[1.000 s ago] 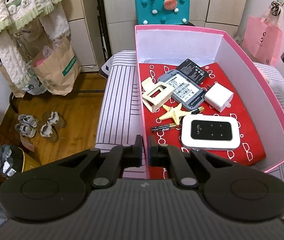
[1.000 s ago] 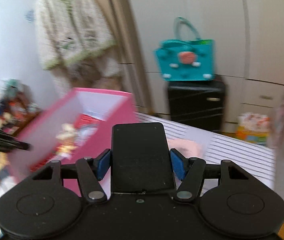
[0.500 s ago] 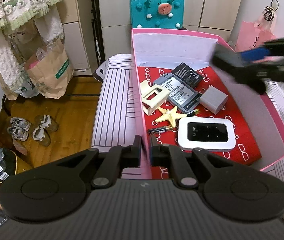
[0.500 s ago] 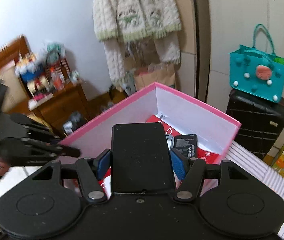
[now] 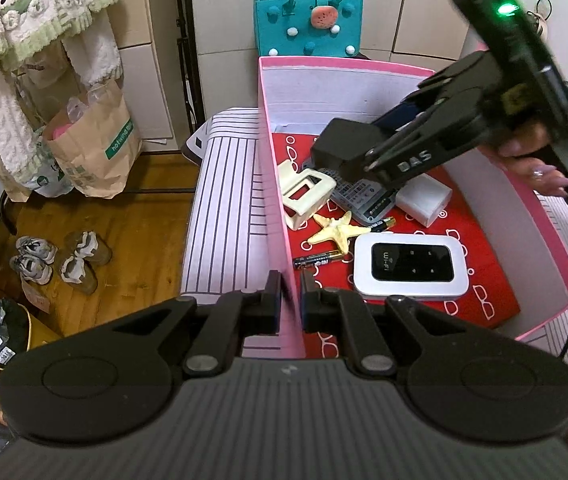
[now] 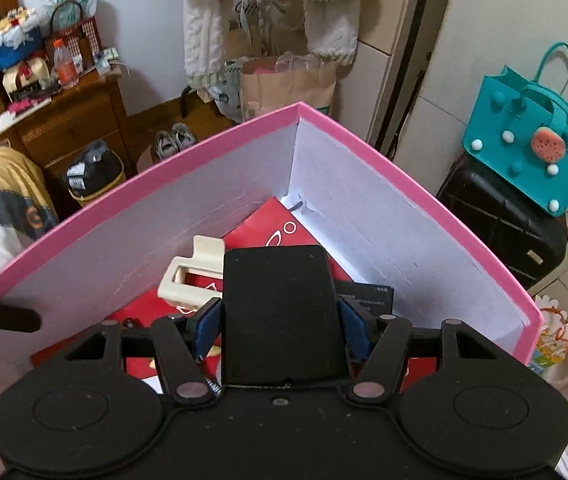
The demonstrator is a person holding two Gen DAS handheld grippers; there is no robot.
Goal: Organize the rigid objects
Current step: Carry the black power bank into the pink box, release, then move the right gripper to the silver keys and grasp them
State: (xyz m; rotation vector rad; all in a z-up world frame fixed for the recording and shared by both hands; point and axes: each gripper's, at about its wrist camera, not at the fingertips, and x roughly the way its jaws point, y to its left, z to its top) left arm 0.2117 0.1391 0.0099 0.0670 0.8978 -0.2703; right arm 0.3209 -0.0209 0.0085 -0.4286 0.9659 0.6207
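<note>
A pink box [image 5: 279, 220] with a red patterned floor stands on a striped surface. My left gripper [image 5: 291, 300] is shut on the box's near left wall. My right gripper [image 6: 281, 320] is shut on a flat black slab [image 6: 281, 312] and holds it inside the box above the far left part; it also shows in the left wrist view [image 5: 344, 148]. In the box lie a white Wi-Fi router [image 5: 410, 270], a cream frame [image 5: 306, 192], a starfish [image 5: 336, 232], two batteries [image 5: 318, 259], a white charger [image 5: 424, 198] and a grey battery pack [image 5: 364, 196].
A teal felt bag [image 5: 310, 20] sits on a black suitcase [image 6: 504, 216] behind the box. Paper bags [image 5: 95, 148] and shoes [image 5: 59, 260] are on the wood floor at left. A wooden cabinet [image 6: 63, 120] with clutter stands beyond the box.
My right gripper has moved with the black slab from the box's right side down into the box, over the far left items. My left gripper has stayed on the box wall.
</note>
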